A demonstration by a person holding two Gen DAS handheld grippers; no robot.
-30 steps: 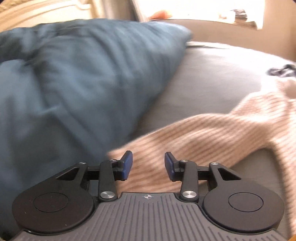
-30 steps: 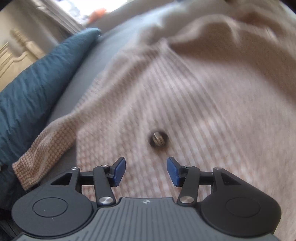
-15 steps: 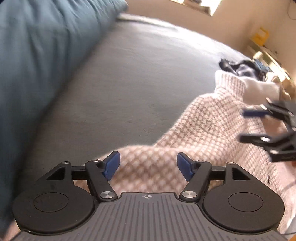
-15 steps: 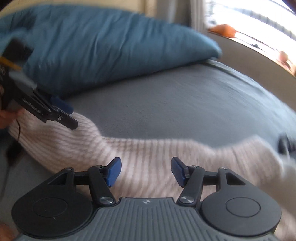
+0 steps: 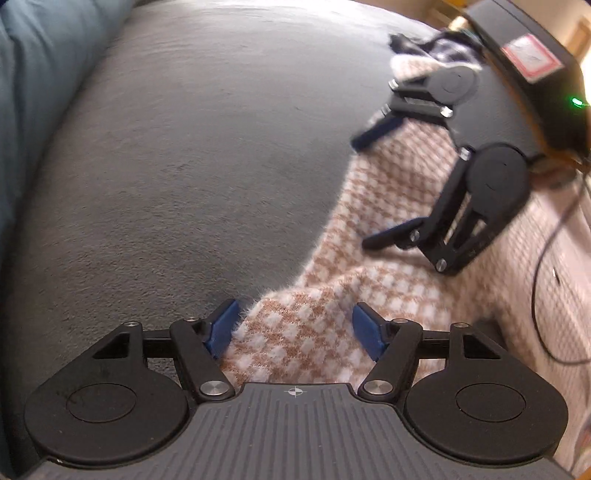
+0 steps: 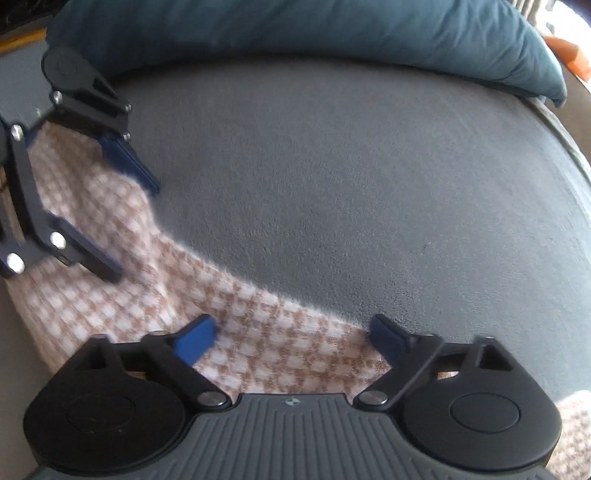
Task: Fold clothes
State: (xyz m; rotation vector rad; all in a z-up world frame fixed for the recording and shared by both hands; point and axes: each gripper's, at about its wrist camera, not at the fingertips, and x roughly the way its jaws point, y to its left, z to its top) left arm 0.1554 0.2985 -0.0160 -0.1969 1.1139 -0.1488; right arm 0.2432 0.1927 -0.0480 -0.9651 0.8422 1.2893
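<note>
**Two open hand-held grippers over the edge of a checked knit on the bed**

A grey bed cover filled most of both views, with a teal pillow lying along its far side. Beyond the garment, in the left wrist view, a dark bundle of other clothing lay near the bed's edge, partly hidden behind the right tool's body. A thin black cable trailed across the fabric on that side.

The brown-and-white checked knit garment lay flat on the bed cover, its fuzzy edge running diagonally between the two tools.

The left hand-held gripper sat low over that edge with its blue-padded fingers spread wide; fabric lay between them, unclamped, with the left pad just at the fringe. The right hand-held gripper was likewise wide open, with the knit edge lying between its fingers, the right pad near where cloth met cover. Each tool showed in the other's view, angled inward over the same strip of knit, near each other but apart.
</note>
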